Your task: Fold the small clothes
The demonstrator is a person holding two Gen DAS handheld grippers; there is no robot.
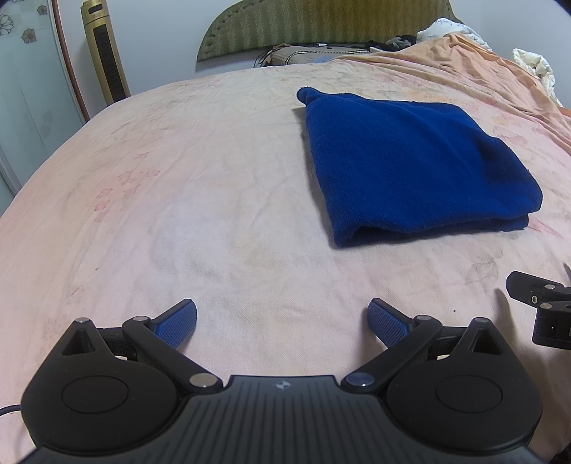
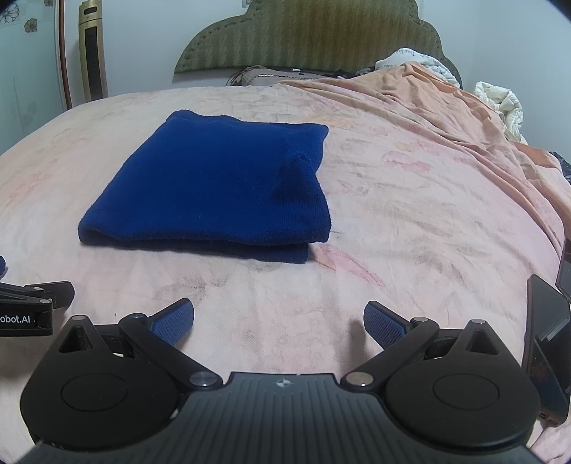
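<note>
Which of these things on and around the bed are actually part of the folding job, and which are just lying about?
Part of the job:
- blue garment, folded on the bed sheet
- left gripper, fingers open
- right gripper, fingers open

Just lying about:
- orange blanket
- white bedding
- tower fan
- phone
- headboard

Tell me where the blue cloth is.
The folded blue cloth lies on the pink bedsheet, ahead of both open grippers: right of centre in the left wrist view, left of centre in the right.
</note>
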